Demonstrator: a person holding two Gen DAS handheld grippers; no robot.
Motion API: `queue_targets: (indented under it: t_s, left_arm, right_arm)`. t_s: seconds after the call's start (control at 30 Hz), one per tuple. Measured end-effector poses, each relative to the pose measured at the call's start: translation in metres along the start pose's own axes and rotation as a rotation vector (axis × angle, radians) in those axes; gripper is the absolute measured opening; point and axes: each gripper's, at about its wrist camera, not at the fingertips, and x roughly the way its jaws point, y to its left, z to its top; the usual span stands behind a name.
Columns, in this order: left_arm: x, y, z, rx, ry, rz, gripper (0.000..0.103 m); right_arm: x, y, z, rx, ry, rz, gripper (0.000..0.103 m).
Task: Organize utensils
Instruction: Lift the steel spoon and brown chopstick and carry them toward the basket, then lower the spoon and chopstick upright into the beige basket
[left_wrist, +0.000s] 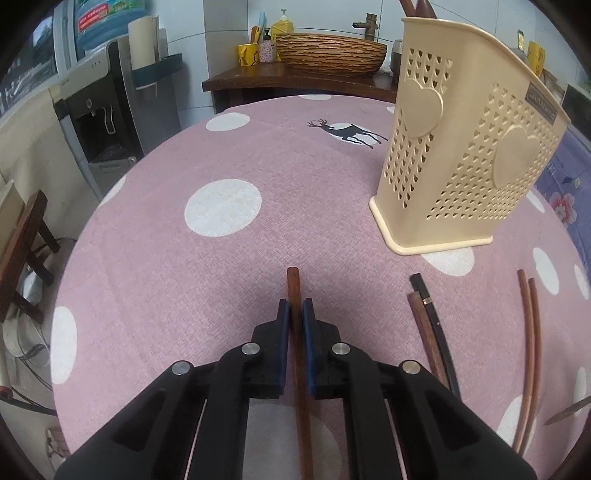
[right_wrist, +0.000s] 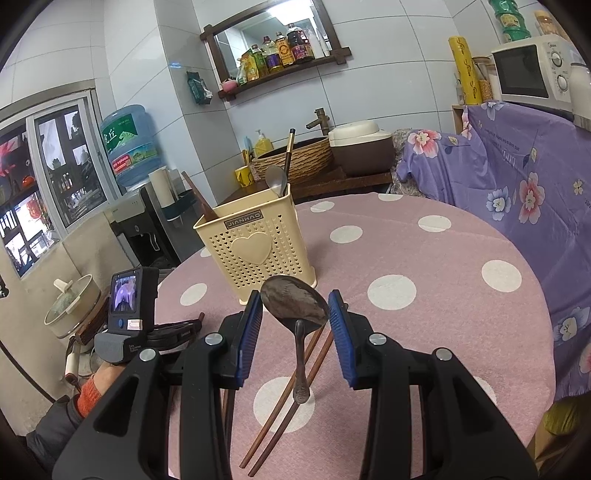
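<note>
Brown wood sits between the left gripper's (left_wrist: 295, 306) jaws: they are clenched on a chopstick (left_wrist: 297, 332) low over the pink surface (left_wrist: 184, 280). The right gripper (right_wrist: 295, 314) hangs with jaws spread wide either side of a spoon (right_wrist: 295, 302), not gripping it. The step in hand is the pickup; next, lift the chopstick and stand it in the holder (left_wrist: 461, 155), just ahead to the right.

Hovering at lower centre with fingers (right_wrist: 251, 325) spread wide, right gripper (right_wrist: 295, 325) framing a metal spoon (right_wrist: 295, 306) above paired chopsticks (right_wrist: 284, 402) lying on the tabletop (right_wrist: 424, 332); cream utensil holder (right_wrist: 255, 247) standing behind.
</note>
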Motion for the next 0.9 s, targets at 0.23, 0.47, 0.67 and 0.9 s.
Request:
queue_targets:
  t_s: [0.23,0.47,0.67,0.9]
  left_arm:
    - [-0.048,0.015,0.004,-0.080,-0.092,-0.126,0.008]
    - [-0.164,0.032,-0.001,-0.087,-0.359,-0.219,0.008]
    - [-0.190,0.029,-0.015,-0.074,-0.432,-0.238,0.008]
    - [-0.187,0.036,-0.007,-0.094,-0.428,-0.278,0.008]
  right_arm:
    - [0.000,-0.003,-0.001,0.000,-0.003,-0.010,0.038]
    - [0.002,-0.003,0.000,0.004,-0.002,-0.012,0.038]
    - [0.000,0.004,-0.001,-0.013,-0.008,0.001,0.038]
    - [-0.003,0.014,0.006,-0.055,-0.031,0.020,0.038]
